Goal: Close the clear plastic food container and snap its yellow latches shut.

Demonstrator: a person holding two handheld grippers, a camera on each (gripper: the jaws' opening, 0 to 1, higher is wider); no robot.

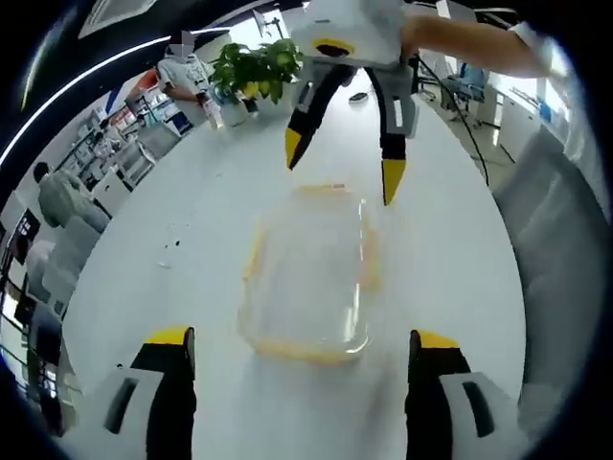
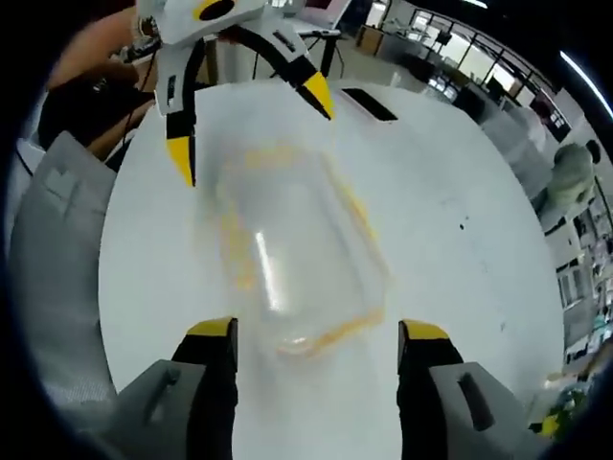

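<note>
Clear plastic food container (image 1: 308, 278) with yellow latches (image 2: 356, 213), on white table (image 1: 450, 278) between both facing tongs, left gripper (image 1: 299, 337) jaws wide, right gripper (image 2: 316, 331) jaws wide, neither touching it.

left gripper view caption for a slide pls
Clear container with yellow latches on a white table, between the open left gripper and open right gripper.
</note>
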